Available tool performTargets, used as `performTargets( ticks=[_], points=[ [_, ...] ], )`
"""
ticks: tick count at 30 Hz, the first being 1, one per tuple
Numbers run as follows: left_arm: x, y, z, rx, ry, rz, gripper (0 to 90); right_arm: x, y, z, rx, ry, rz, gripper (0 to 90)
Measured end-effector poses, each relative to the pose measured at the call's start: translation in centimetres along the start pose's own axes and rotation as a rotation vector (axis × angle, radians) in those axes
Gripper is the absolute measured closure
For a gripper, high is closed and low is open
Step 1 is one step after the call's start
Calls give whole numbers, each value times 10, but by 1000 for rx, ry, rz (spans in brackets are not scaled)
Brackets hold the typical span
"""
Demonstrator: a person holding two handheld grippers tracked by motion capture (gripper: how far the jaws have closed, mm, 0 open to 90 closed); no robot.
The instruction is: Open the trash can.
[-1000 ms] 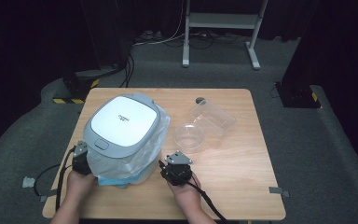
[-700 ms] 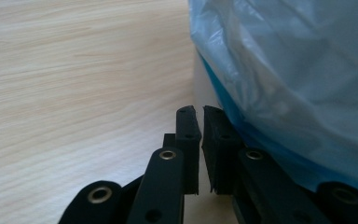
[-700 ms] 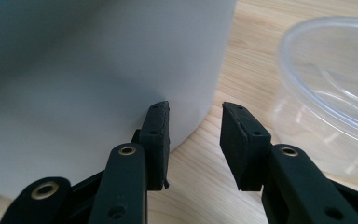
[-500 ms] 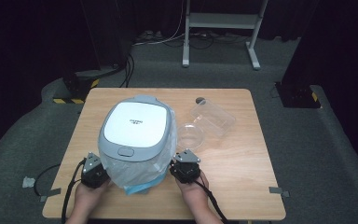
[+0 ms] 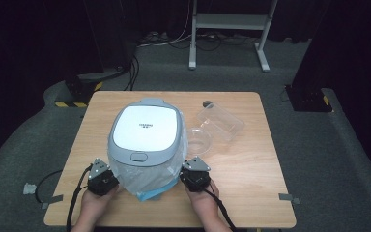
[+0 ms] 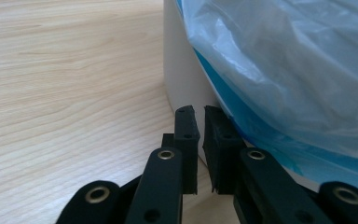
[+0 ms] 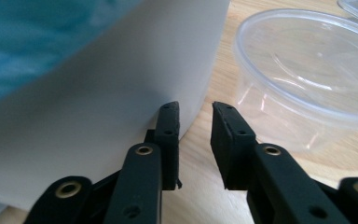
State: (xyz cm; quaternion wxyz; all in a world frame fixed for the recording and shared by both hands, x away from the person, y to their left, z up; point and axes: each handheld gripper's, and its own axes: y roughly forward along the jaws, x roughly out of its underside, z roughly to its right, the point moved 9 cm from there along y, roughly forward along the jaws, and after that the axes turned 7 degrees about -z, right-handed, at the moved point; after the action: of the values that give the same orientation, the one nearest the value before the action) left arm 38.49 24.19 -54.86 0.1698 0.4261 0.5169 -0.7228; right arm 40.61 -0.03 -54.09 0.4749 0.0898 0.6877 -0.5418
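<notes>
A rice cooker (image 5: 145, 131) with a white and grey lid stands mid-table, wrapped low down in a pale blue plastic bag (image 5: 147, 180). My left gripper (image 5: 103, 175) sits against its near left side. In the left gripper view the jaws (image 6: 199, 115) are shut to a thin slit, holding nothing, beside the cooker's white wall (image 6: 179, 79) and the bag (image 6: 289, 70). My right gripper (image 5: 195, 174) sits at the cooker's near right side. Its jaws (image 7: 195, 112) stand a little open and empty, the left jaw against the white wall (image 7: 121, 107).
A clear round plastic bowl (image 5: 200, 141) (image 7: 307, 74) lies just right of the cooker, close to my right gripper. A clear rectangular container (image 5: 221, 121) lies beyond it, and a small dark disc (image 5: 207, 104) behind that. Bare wooden table (image 5: 251, 164) extends to the right.
The cooker has slid right and turned toward the table's middle, and both grippers have moved with it, coming closer to the near edge.
</notes>
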Motion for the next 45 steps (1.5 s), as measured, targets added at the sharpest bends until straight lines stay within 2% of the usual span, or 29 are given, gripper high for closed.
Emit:
performTargets(
  ticks=[4,7,11,14,17,19,21,24,27,30,33,36,38,42,45],
  points=[
    [-2,1,-15,-39,-39,14,871,-15,16,-8,14,-18,13,792],
    [-5,3,-25,-46,-79,23,892,-24,27,-13,5,-13,16,792],
    [-5,4,-27,-43,-84,34,893,-32,36,-9,9,-20,20,763],
    [-4,4,-26,-38,-77,33,887,-32,37,-4,7,-23,14,719],
    [-2,2,-29,-25,-97,33,822,-35,32,-2,6,-39,25,680],
    [2,0,-29,-21,-76,22,770,-36,25,-3,-15,-39,41,651],
    [6,-3,-31,-29,-74,12,740,-36,17,-3,-25,-52,56,645],
    [10,-8,-34,-40,-76,8,688,-30,5,-5,-36,-63,68,626],
    [14,-14,-38,-71,-52,-4,659,-18,-7,2,-36,-59,69,616],
    [16,-19,-41,-90,-42,-13,618,-1,-18,17,-19,-47,64,608],
    [12,-30,-44,-89,-48,12,565,14,-24,32,-14,-21,50,594],
    [5,-41,-41,-78,-48,62,522,24,-25,41,-15,10,42,570],
    [2,-47,-39,-77,-42,83,505,30,-22,47,4,13,32,555],
    [-5,-56,-37,-82,-39,117,462,43,-10,64,24,61,-39,506],
    [-10,-64,-36,-76,-41,157,437,51,-8,73,34,86,-81,479]
  ],
)
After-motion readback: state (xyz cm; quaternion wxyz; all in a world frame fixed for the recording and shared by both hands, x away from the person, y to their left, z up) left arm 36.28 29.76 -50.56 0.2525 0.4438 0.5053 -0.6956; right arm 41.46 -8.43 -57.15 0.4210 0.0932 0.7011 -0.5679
